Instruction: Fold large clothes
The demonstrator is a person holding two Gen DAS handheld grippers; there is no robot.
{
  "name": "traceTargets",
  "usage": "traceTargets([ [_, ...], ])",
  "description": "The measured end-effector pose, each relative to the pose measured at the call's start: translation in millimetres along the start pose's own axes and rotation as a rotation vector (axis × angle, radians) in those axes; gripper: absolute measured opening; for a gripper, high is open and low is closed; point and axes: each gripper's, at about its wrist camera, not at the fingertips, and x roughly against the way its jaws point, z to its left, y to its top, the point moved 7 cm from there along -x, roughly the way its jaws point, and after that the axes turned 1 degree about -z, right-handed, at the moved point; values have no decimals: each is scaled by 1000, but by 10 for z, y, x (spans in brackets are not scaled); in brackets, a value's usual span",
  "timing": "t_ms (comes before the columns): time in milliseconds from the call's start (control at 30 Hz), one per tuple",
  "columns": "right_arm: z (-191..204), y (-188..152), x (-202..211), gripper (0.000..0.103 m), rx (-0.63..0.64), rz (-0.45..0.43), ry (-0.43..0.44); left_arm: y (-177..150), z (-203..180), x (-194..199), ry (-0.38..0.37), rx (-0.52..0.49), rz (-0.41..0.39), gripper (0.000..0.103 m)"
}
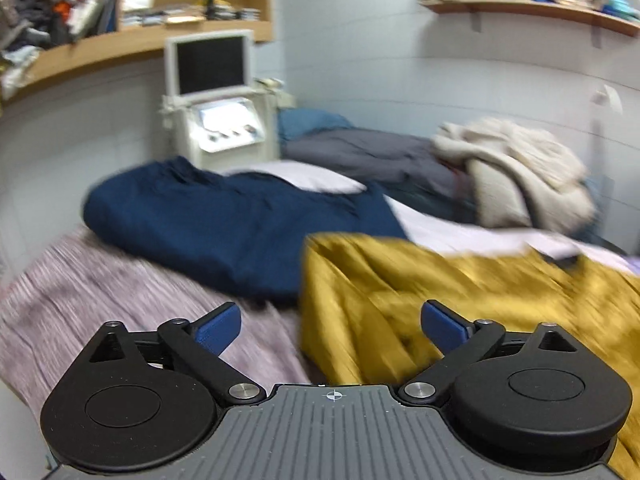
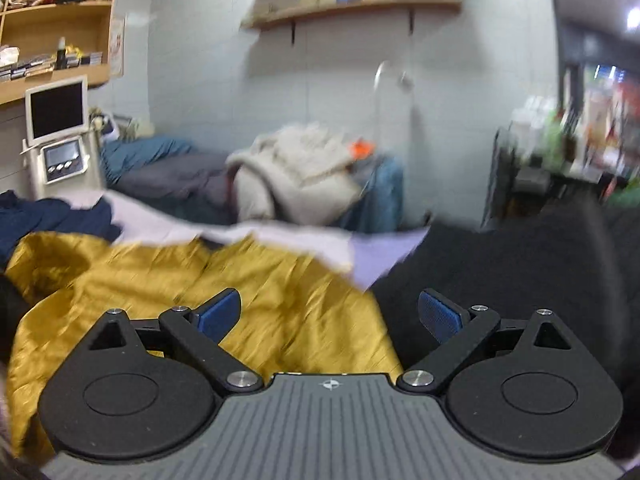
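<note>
Both views are smeared by motion blur. The weave and folds of the mustard cloth (image 1: 460, 300) are streaked, and its right and lower parts are cut off by the picture's edge and hidden behind the left gripper (image 1: 331, 326). In the right view its near edge is covered by the right gripper (image 2: 330, 316). The pink fabric (image 1: 100, 300) is blurred into lines and cropped at the left. The items on the shelves (image 1: 532, 8) are too small and blurred to be identified. The goods at the far right (image 2: 592, 128) are reduced to coloured smears. What lies beneath the cream pile (image 2: 296, 172) is hidden.
</note>
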Motion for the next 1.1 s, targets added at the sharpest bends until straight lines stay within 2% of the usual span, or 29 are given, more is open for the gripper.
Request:
traceTargets([
  [67, 151, -117, -23, 96, -22, 34, 29, -253, -168, 130, -32, -12, 35, 103],
  [133, 284, -192, -53, 96, -26, 58, 49, -502, -310, 166, -33, -14, 72, 103],
  [233, 369, -238, -78, 96, -31, 74, 69, -812, -454, -23, -26, -13, 151, 103],
  [333, 368, -303, -69, 96, -69, 99, 85, -889, -520, -234, 26, -37, 122, 103],
  [400, 342, -358, -62, 96, -93, 125, 87, -816, -484, -398, 63, -47, 97, 103],
  [467, 323, -424, -31, 96, -114, 147, 83, -689, -378, -488, 99, -29, 49, 68],
  [500, 316, -464, -17, 96, -125, 161, 86, -593, -276, -503, 127, 2, 23, 67],
  [533, 302, -508, 0, 96, -137, 174, 89, -474, -157, -499, 149, 42, -20, 59],
  [600, 282, -586, 24, 96, -151, 199, 91, -209, 115, -464, 214, 85, -113, 58],
  [700, 293, -703, 40, 95, -161, 238, 99, 152, 536, -416, 346, 92, -219, 59],
  [733, 302, -742, 35, 94, -170, 253, 106, 244, 697, -410, 400, 109, -246, 63],
  [767, 312, -780, 21, 94, -180, 269, 115, 304, 857, -426, 453, 130, -256, 83],
  [833, 336, -829, -11, 90, -205, 298, 133, 320, 1131, -525, 522, 173, -177, 100],
  [867, 352, -853, -25, 90, -224, 308, 144, 285, 1224, -569, 523, 201, -134, 103],
  [933, 381, -903, -51, 87, -271, 328, 169, 161, 1260, -604, 452, 239, -79, 103],
  [1000, 411, -956, -74, 83, -314, 350, 192, -10, 1113, -599, 329, 229, -46, 103],
  [1100, 438, -1024, -97, 77, -338, 380, 207, -272, 641, -564, 122, 136, 5, 103],
])
